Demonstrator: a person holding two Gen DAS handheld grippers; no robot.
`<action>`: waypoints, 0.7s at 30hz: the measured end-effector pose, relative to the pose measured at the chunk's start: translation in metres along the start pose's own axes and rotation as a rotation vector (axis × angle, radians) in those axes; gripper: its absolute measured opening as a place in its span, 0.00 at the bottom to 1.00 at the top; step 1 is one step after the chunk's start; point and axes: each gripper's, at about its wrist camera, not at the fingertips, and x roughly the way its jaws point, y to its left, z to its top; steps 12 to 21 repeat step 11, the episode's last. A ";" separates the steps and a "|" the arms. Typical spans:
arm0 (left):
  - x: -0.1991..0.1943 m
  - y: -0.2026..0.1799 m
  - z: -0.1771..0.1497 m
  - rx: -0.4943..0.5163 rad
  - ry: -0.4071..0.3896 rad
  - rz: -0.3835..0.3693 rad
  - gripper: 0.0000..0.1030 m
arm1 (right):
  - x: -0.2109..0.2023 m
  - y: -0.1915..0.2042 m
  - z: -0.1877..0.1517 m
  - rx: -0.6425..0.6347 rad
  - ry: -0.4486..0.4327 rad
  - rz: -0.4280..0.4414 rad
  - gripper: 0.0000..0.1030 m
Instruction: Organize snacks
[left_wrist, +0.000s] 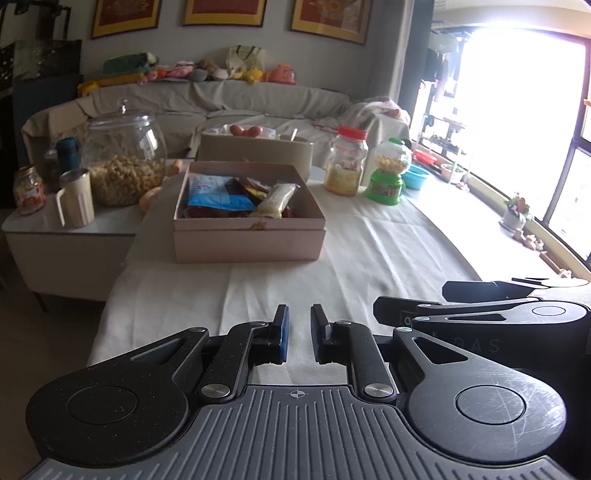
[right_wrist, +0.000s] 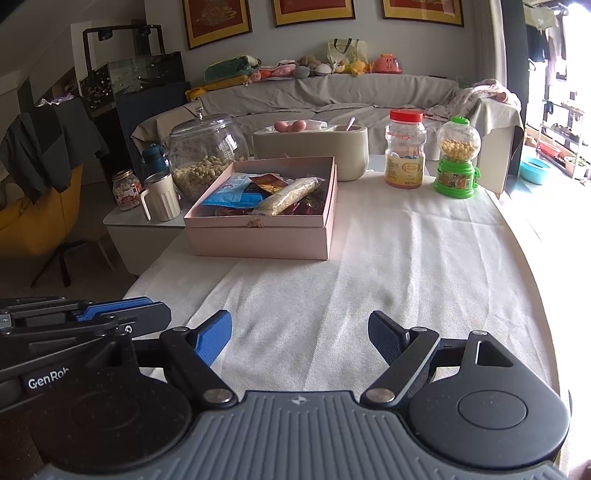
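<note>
While both grippers hang over the near end of the white tablecloth (right_wrist: 332, 266), the pink box (right_wrist: 264, 236) sits far ahead of them with its top off. Snack packs lie inside the box: a blue bag (right_wrist: 231, 194), a long clear pack of grains (right_wrist: 290, 195) and a dark red packet (right_wrist: 269, 181). The left gripper (left_wrist: 298, 334) has its jaws nearly together with nothing between them. The right gripper (right_wrist: 300, 334) has its jaws wide apart and empty. Behind the box stand a big glass jar of nuts (right_wrist: 205, 155), a red-lidded jar (right_wrist: 405, 147) and a green candy machine (right_wrist: 457, 158).
</note>
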 end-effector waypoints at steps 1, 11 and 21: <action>0.001 0.000 0.000 0.001 -0.001 -0.003 0.16 | 0.000 0.000 0.000 -0.002 0.001 0.000 0.80; 0.006 0.008 -0.002 -0.032 -0.009 -0.011 0.16 | 0.003 0.001 0.000 -0.004 0.008 -0.015 0.80; 0.006 0.008 -0.002 -0.032 -0.009 -0.011 0.16 | 0.003 0.001 0.000 -0.004 0.008 -0.015 0.80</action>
